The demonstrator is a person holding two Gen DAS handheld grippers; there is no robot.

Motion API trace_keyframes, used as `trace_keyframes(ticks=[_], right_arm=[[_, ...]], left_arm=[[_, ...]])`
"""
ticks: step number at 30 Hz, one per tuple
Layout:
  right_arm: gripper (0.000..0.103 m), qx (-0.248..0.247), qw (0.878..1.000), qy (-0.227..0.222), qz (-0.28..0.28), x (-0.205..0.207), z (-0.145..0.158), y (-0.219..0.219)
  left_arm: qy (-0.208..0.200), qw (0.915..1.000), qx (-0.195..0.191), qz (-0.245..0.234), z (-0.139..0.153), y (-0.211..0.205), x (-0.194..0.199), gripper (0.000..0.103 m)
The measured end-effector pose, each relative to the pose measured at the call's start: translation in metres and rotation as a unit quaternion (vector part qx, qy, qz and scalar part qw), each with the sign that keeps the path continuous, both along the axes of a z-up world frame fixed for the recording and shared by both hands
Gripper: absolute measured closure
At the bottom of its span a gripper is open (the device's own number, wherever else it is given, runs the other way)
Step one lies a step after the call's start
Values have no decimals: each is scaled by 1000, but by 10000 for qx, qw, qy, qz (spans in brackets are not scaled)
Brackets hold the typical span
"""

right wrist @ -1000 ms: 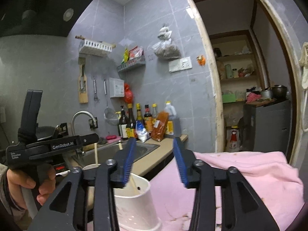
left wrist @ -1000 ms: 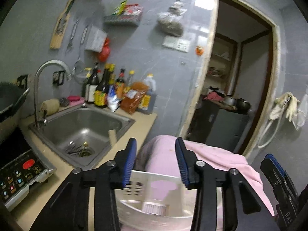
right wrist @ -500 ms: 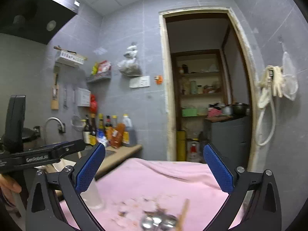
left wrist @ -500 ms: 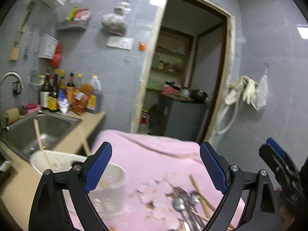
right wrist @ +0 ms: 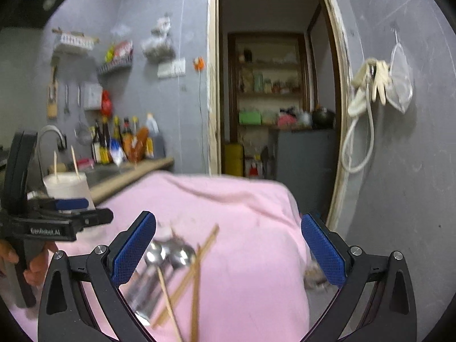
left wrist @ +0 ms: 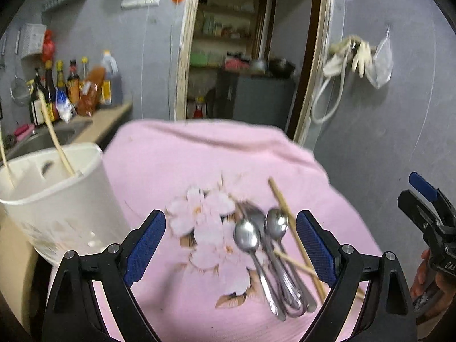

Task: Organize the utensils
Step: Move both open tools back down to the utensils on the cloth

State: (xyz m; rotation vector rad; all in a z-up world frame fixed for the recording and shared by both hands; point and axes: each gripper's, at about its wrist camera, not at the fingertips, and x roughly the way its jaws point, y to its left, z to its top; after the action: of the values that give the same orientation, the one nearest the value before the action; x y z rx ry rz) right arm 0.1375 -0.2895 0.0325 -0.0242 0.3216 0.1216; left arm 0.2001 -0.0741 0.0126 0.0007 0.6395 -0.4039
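Note:
A pile of metal spoons and wooden chopsticks lies on a pink flowered cloth. My left gripper is open and empty just above the pile. A white plastic utensil holder stands at the left with two chopsticks in it. In the right wrist view the spoons and chopsticks lie blurred between the open fingers of my right gripper, which is empty. The holder shows at far left there.
A counter with a sink and several sauce bottles runs behind the holder. A doorway opens beyond the table. The cloth's right edge drops off near a grey wall with hanging gloves.
Both grippers have opened wide from nearly shut. Both swung right, away from the holder, and tilted down over the spoons and chopsticks on the cloth.

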Motion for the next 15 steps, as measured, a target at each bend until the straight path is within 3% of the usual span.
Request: trace_keyframes(ticks=[4,9,15], right_arm=[[8,-77,9984,551,94,11,-22,0],[31,-214,9914,1252,326,26,-44,6],[58,-274,9794,1896,637,42,-57,15]], left_arm=[[327,9993,184,-73,-22,-6,11,13],[626,9967,457,-235,-39,-14,23,16],[1118,9915,485,-456,-57,-18,43,43]])
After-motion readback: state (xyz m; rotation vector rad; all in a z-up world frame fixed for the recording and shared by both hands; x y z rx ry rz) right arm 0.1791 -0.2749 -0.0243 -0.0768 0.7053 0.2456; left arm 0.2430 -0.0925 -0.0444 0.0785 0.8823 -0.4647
